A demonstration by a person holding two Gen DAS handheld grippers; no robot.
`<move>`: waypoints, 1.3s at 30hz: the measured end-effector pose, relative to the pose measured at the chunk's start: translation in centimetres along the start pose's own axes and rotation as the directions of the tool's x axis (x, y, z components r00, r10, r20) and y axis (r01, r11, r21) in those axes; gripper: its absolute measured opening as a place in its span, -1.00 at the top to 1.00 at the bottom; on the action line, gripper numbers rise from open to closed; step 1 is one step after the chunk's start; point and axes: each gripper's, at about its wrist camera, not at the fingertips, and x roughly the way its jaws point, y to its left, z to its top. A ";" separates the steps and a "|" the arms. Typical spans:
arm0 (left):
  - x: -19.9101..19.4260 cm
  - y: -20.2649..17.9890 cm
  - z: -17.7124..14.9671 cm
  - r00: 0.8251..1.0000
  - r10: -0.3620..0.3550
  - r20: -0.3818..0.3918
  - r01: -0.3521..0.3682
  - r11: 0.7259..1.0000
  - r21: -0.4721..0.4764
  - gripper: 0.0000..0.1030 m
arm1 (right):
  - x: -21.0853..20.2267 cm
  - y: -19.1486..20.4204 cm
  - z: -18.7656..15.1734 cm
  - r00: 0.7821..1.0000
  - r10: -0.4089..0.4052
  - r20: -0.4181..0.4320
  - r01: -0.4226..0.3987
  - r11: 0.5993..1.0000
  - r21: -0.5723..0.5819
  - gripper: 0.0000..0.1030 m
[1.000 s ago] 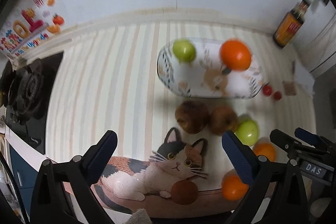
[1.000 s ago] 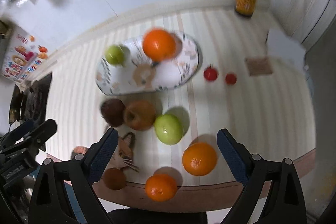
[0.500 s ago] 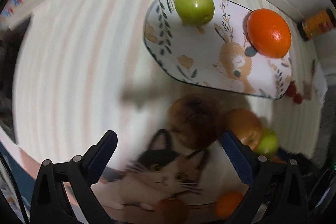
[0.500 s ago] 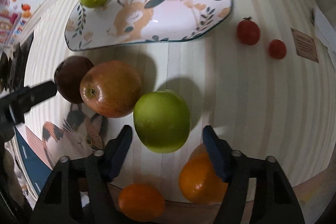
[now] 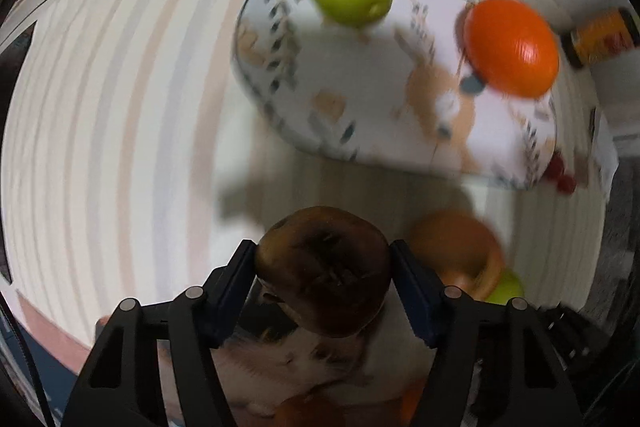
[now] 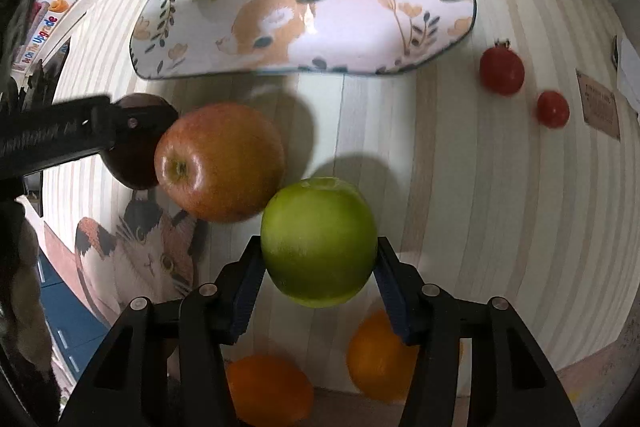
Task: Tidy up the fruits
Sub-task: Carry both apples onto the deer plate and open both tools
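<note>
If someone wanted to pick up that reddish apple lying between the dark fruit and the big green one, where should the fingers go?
Probably from above, fingers on the red apple's plate-facing and cat-facing flanks. It lies tipped, stem end turned sideways, so its round belly offers the widest hold. Its other two sides are crowded: the dark fruit, which the left gripper clamps, and the green apple, held in the right gripper.

Both hand-held grippers [image 5: 323, 269] [image 6: 319, 269] downward, jaws just closing.
</note>
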 end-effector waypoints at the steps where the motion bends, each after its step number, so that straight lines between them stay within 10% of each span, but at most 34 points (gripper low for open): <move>1: -0.1 0.3 -0.8 1.000 0.004 -0.006 -0.004 1.000 0.004 -0.26 | 0.1 0.3 -0.2 1.000 0.022 -0.009 -0.022 1.000 -0.002 -0.10; 29: -4.2 0.2 -3.7 0.997 -0.054 0.057 0.051 0.998 0.044 -0.24 | -3.3 1.5 -3.5 0.989 0.078 0.126 -0.081 0.997 0.014 -0.10; 39: -10.2 -0.4 3.4 0.982 -0.119 0.144 0.109 0.991 0.074 -0.25 | -10.9 1.8 -0.3 0.945 0.139 0.295 -0.144 0.990 -0.005 -0.10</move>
